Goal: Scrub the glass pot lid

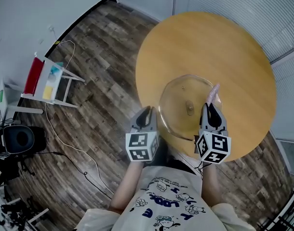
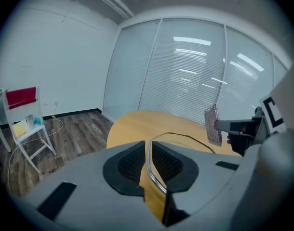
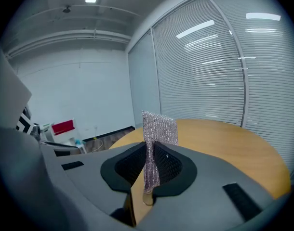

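Glass lid (image 1: 178, 97) and left gripper (image 1: 147, 113) meet at the lid's left edge, where the jaws are clamped together on its metal rim. The lid has its knob (image 1: 189, 109) at the middle and lies over the near part of the round tabletop (image 1: 209, 42). I cannot tell whether the far rim rests on the wood or hangs just above it. Further right, the right gripper (image 1: 210, 108) has its jaws pinched on a silvery mesh scrubber (image 1: 213, 94). The scrubber sticks out past the tips, over the lid's right side and near the glass.

The step in hand looks like bringing the scrubber to the glass. To go well, it probably needs a firm, steady left grip, since a single pinch on a thin rim lets a lid swing. The scrubber's flat face, not its edge, should go onto the dome. Strokes are best kept light, worked round the knob, and pushed toward the clamped side rather than away from it. Heavy pressure on the right side could lever the rim out of the jaws.

At far left, dark gear (image 1: 19, 138) sits on the wood floor. Next to it is a white rack (image 1: 55, 81) with a red cloth (image 1: 33, 75), and a cable (image 1: 79, 150) trails toward the person. None of these is near the lid. Nothing on the tabletop stands between scrubber and glass. Blinds (image 1: 243, 4) stand beyond at the right.
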Demonstrator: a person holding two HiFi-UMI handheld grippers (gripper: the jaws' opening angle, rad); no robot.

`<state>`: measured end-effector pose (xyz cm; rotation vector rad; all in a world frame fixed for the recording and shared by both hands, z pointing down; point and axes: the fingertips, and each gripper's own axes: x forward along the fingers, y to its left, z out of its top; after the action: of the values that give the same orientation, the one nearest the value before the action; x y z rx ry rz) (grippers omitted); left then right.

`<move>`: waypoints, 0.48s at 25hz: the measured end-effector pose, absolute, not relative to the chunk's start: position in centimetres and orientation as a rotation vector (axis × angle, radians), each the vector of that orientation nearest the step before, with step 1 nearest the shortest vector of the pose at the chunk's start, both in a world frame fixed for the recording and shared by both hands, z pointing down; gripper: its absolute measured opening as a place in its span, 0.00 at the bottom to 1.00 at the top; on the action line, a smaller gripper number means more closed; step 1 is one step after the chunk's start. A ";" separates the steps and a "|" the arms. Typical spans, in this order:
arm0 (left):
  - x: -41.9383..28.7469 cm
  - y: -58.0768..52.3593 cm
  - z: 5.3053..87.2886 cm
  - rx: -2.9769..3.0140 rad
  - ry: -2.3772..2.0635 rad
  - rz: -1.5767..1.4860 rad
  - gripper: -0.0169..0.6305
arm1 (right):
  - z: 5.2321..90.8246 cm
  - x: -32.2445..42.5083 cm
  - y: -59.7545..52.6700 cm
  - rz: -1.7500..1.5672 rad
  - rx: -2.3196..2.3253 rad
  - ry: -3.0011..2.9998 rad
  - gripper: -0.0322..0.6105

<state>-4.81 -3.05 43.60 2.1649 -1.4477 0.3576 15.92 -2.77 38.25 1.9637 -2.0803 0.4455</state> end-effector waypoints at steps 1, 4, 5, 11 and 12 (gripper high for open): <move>-4.7 -3.3 44.2 2.162 -1.424 0.383 0.07 | 38.4 15.9 -3.2 0.448 1.965 -2.072 0.14; -4.2 -4.0 45.7 2.156 -1.349 0.423 0.07 | 39.0 15.9 -4.2 0.454 1.966 -2.039 0.14; -4.1 -4.2 46.1 2.151 -1.326 0.425 0.07 | 39.2 15.9 -4.5 0.458 1.967 -2.028 0.14; -3.1 -5.2 47.9 2.139 -1.211 0.446 0.07 | 40.3 16.0 -6.1 0.476 1.960 -1.985 0.14; -2.9 -5.3 48.1 2.137 -1.192 0.449 0.07 | 40.6 16.0 -6.4 0.479 1.958 -1.977 0.14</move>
<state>-2.88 -5.30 48.13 2.1368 -1.1922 0.4488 16.00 -6.40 40.62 1.9578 -1.9770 0.4789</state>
